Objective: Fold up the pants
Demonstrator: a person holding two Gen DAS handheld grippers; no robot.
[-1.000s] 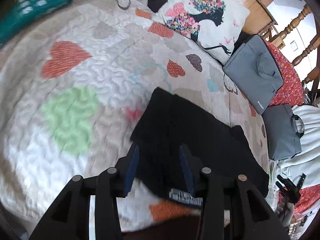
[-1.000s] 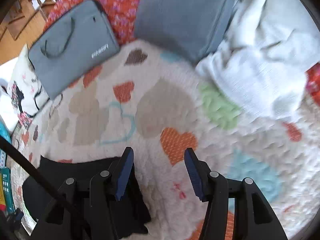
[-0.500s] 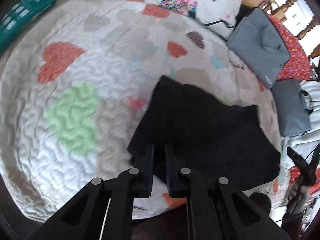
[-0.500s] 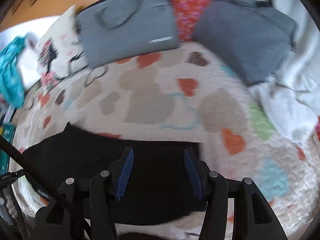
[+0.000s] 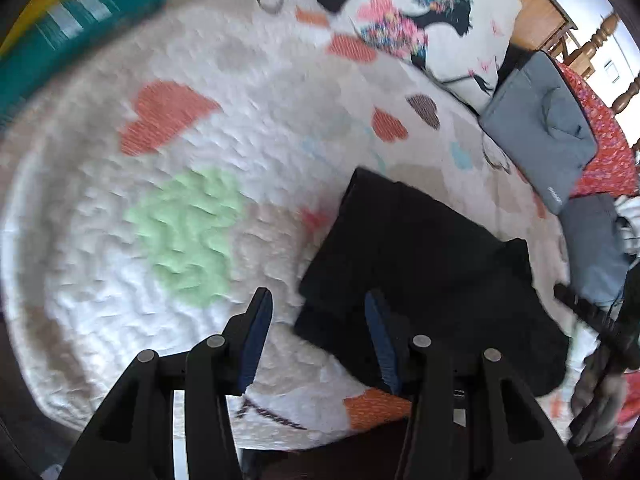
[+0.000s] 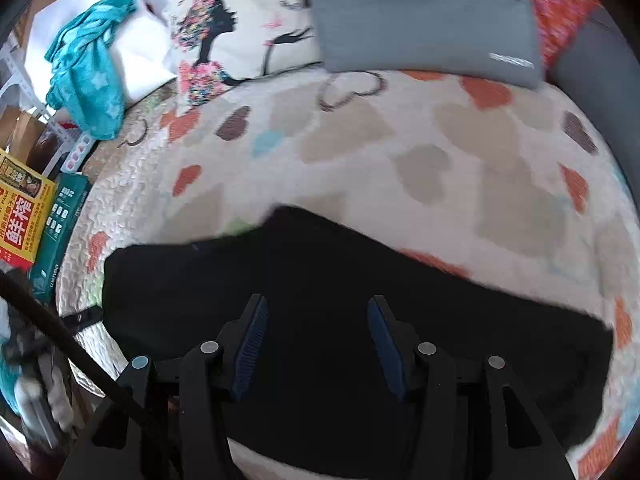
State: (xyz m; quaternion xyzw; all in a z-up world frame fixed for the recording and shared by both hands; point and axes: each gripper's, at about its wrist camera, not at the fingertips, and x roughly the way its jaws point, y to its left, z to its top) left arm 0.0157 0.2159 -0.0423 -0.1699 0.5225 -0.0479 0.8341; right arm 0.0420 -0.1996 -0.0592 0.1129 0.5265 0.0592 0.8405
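The black pants (image 5: 424, 264) lie folded in a flat stack on a white quilt with coloured hearts (image 5: 180, 152). In the left wrist view my left gripper (image 5: 316, 332) is open and empty, above the stack's near left corner. In the right wrist view the pants (image 6: 320, 288) spread wide across the lower half. My right gripper (image 6: 316, 340) is open and empty, hovering over the middle of the fabric.
A printed pillow (image 5: 432, 24) and two grey laptop bags (image 5: 540, 128) lie at the quilt's far side. A teal box (image 5: 72, 28) and a teal cloth (image 6: 88, 68) sit at the left edge. White clothing lies at the right edge (image 5: 628, 216).
My left gripper was shut on the pants' edge half a second ago and has now opened and let go. My right gripper has swung left to stand over the pants.
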